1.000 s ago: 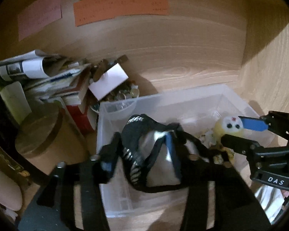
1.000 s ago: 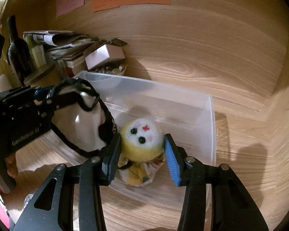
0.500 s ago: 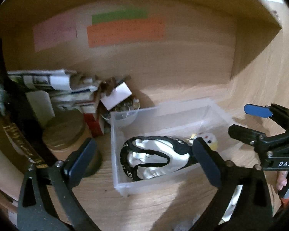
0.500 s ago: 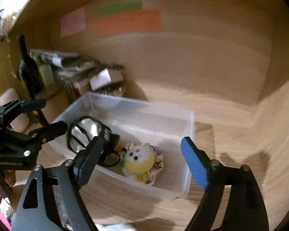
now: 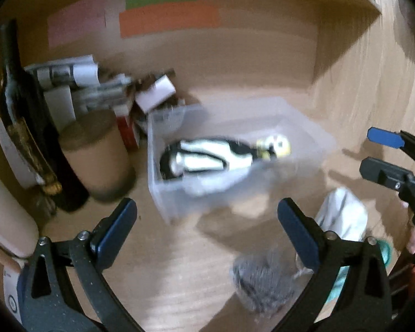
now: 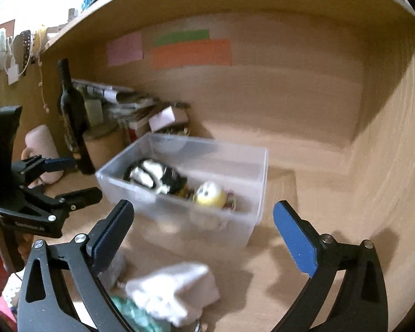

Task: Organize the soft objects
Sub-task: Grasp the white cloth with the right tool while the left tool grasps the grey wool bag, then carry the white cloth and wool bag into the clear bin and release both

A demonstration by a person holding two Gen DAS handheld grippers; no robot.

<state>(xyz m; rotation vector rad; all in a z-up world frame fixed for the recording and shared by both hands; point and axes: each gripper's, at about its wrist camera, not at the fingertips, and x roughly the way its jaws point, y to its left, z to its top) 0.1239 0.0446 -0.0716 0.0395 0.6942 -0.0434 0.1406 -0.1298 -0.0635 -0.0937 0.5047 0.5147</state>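
Two soft toys lie in the clear plastic bin (image 6: 251, 193) at mid-frame: a black-and-white plush (image 6: 152, 177) and a yellow round plush (image 6: 210, 196) beside it. Left gripper (image 5: 207, 221) and right gripper (image 6: 202, 221) both gape wide, empty. White cloth (image 6: 177, 290) sits at the lower centre.

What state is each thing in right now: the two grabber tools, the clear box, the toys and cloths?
Left gripper: open, holding nothing.
Right gripper: open, holding nothing.
Clear plastic bin: lidless, standing on the wooden surface.
Black and white soft item: lying in the bin.
Yellow plush toy: lying in the bin.
White cloth: crumpled, outside the bin.
Grey soft item: outside the bin.
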